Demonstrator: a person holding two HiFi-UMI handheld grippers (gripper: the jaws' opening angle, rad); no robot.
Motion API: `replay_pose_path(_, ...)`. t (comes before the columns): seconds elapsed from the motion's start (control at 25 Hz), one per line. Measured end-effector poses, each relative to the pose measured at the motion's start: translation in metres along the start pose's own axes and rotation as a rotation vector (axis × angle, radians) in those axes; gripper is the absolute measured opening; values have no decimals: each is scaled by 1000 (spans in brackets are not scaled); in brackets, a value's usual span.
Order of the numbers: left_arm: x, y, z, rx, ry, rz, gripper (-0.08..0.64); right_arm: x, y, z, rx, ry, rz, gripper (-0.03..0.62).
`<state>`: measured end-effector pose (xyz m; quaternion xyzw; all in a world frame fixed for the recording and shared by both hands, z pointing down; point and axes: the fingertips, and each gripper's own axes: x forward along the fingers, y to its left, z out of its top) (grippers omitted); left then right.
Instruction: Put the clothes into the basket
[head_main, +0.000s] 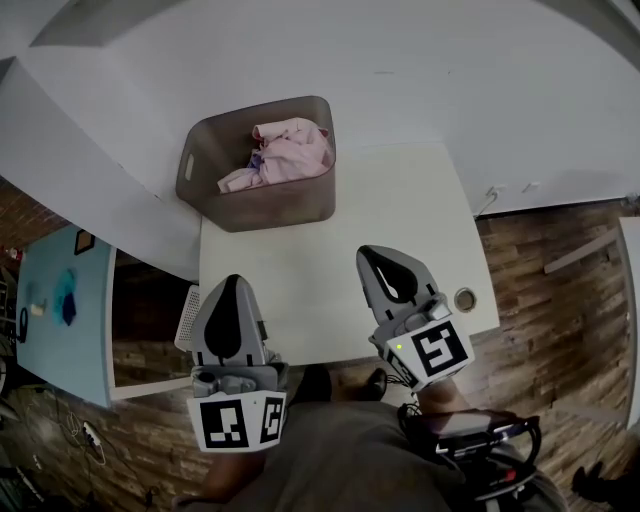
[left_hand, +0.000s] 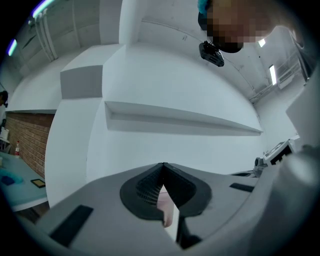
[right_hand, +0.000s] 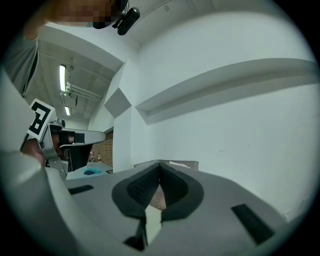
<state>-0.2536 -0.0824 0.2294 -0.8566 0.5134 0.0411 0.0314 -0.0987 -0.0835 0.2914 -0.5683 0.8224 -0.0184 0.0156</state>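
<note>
A brown-grey basket stands at the white table's back left corner, with pink clothes bundled inside it. No clothing lies on the table top. My left gripper hovers at the table's front left edge with its jaws shut and nothing between them. The right gripper is over the front right part of the table, also shut and empty. In the left gripper view the jaw tips of the left gripper meet against a white wall. In the right gripper view the right gripper points level toward the basket.
A round grommet sits in the table near its right front corner. A light blue table with small items stands to the left. White walls rise behind the basket, and wood flooring lies to the right.
</note>
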Motion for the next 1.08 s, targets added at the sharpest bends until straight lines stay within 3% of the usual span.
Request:
replay_pose_path(0.56, -19, -41, 17, -5, -50, -32, 8, -44, -1, 17, -28, -39, 13, 8)
replay_pose_path(1.08, -14, -42, 23, -1, -73, -53, 8, -39, -3, 25, -39, -62, 7, 8)
